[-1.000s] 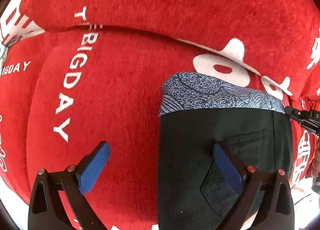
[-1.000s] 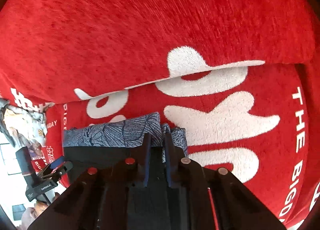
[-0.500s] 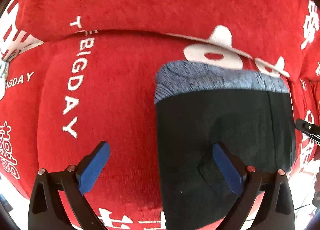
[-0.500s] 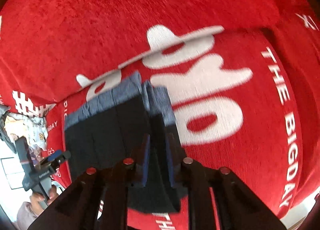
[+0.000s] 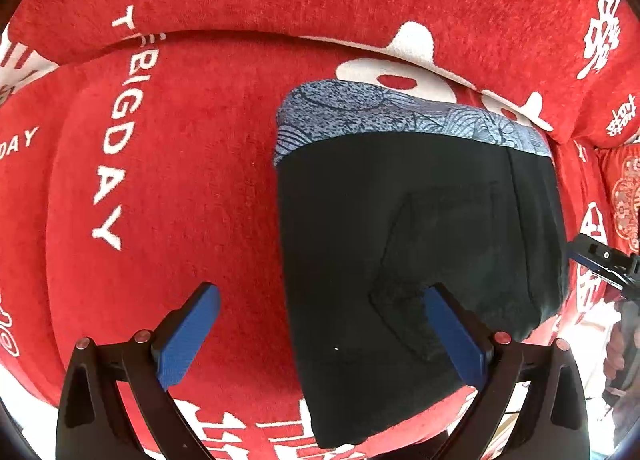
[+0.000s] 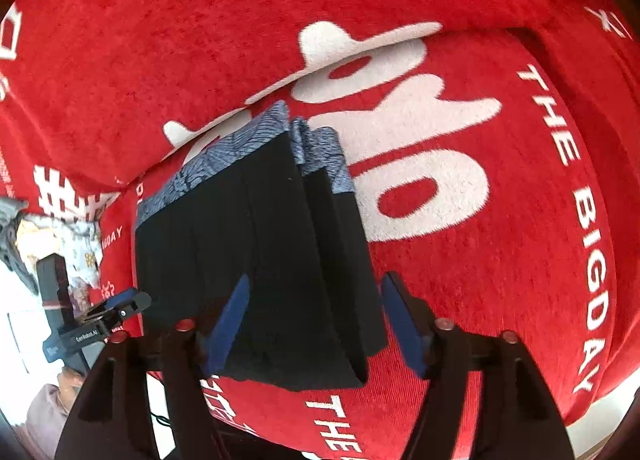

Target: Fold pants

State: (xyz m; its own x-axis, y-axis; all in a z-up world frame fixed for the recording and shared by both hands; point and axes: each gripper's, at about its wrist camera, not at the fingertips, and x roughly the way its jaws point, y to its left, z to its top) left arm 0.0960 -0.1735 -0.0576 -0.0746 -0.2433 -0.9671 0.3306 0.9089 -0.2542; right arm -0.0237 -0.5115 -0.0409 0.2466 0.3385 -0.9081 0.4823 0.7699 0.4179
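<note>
Black pants (image 5: pixel 400 240) lie folded into a thick stack on the red sofa seat (image 5: pixel 180 200), their blue-grey patterned waistband (image 5: pixel 360 116) toward the backrest. My left gripper (image 5: pixel 320 332) hovers open over the stack's left edge, one blue pad above the back pocket, the other above red fabric. In the right wrist view, the pants (image 6: pixel 260 252) show layered folds on their right side. My right gripper (image 6: pixel 316 324) is above that side with its jaws opening. The folded edge lies below and between the pads, and neither pad presses on it.
The red backrest cushion (image 6: pixel 280 20) with white lettering rises behind the seat. A pale patterned cloth (image 6: pixel 60 244) lies past the seat's left end. The left gripper (image 6: pixel 100 320) and a hand (image 6: pixel 48 400) show at the lower left. The seat's front edge runs along the bottom.
My right gripper was shut on the pants' folded edge and has opened, letting it go, after carrying it forward. The left gripper stayed open and drifted slightly.
</note>
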